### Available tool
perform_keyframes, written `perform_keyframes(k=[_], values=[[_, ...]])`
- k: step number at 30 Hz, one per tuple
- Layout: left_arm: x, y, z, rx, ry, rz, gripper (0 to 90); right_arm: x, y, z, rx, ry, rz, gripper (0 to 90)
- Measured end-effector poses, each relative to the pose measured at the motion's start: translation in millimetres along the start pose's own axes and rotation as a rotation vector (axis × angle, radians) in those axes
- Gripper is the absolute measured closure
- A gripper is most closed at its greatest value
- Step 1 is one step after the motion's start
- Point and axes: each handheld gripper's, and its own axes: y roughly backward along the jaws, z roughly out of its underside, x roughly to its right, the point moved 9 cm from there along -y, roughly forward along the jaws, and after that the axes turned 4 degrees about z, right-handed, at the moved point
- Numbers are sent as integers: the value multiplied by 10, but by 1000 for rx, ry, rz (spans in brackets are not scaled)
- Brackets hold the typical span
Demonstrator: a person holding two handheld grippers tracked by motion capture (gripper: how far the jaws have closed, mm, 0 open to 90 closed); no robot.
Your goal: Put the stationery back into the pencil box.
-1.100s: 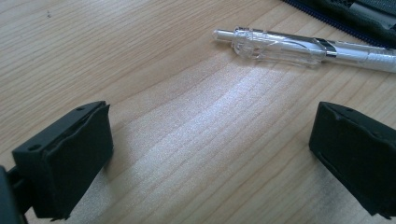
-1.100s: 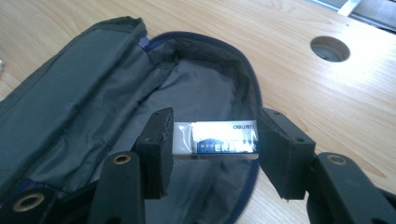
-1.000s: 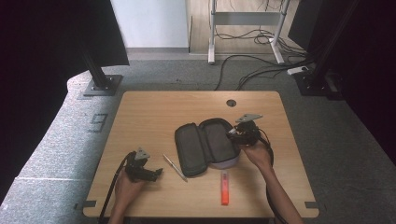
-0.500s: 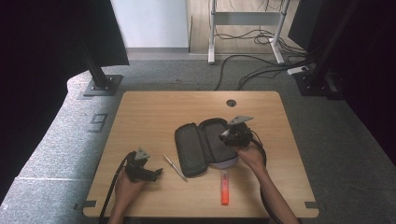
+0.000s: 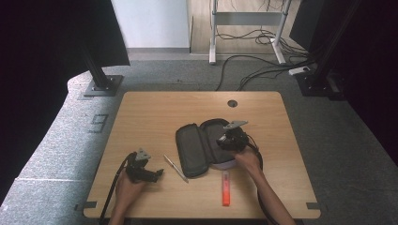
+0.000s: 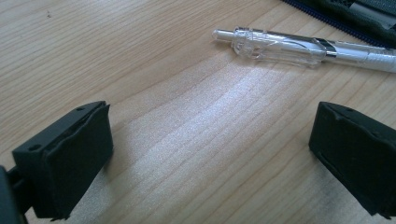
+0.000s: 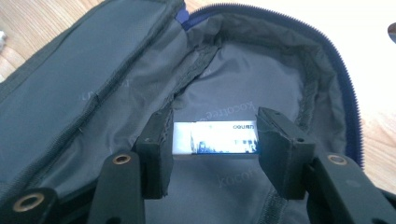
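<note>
**Eraser held over the open pencil case**

At the lower left of the high view, the left gripper [image 5: 157,173] rested low on the wooden table [image 5: 155,112], the person's left hand [image 5: 127,186] wrapped round its body and its jaws pointing right. In the left gripper view its two jaws stood wide apart with bare wood between them and nothing held; one clear pen [image 6: 299,46] lay across the upper right of that frame, just beyond the jaws. In the high view the same pen [image 5: 175,168] lay slantwise between that gripper and the case.

At the middle of the frame one dark pencil case [image 5: 199,145] lay unzipped and spread flat in two halves. The right gripper [image 5: 224,142] hung over its right half, tilted down and leftward, with the person's right hand [image 5: 248,161] and forearm rising from the bottom edge. In the right gripper view its jaws were partly closed on one white eraser [image 7: 215,137], a pad pressed against each end, held over the grey lining of the case [image 7: 93,98]. The eraser's sleeve bore blue print, too small and turned to read; the lining carried a faint repeated word that I could not make out with certainty.

Lower right of centre, one orange marker [image 5: 226,188] lay on the table, just below the case.
</note>
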Motion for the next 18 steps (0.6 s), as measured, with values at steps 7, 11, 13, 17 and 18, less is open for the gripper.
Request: perform_keyframes(k=[7, 11, 13, 17, 18], values=[[0, 0, 0, 0, 0, 0, 0, -16, -74, 83, -23, 1, -1, 471], [0, 0, 0, 0, 0, 0, 0, -24, -100, 107, -28, 3, 0, 471], [0, 0, 0, 0, 0, 0, 0, -27, -108, 113, -29, 3, 1, 470], [0, 0, 0, 0, 0, 0, 0, -31, -115, 119, -36, 4, -4, 448], [0, 0, 0, 0, 0, 0, 0, -27, -115, 118, -35, 4, -2, 426]])
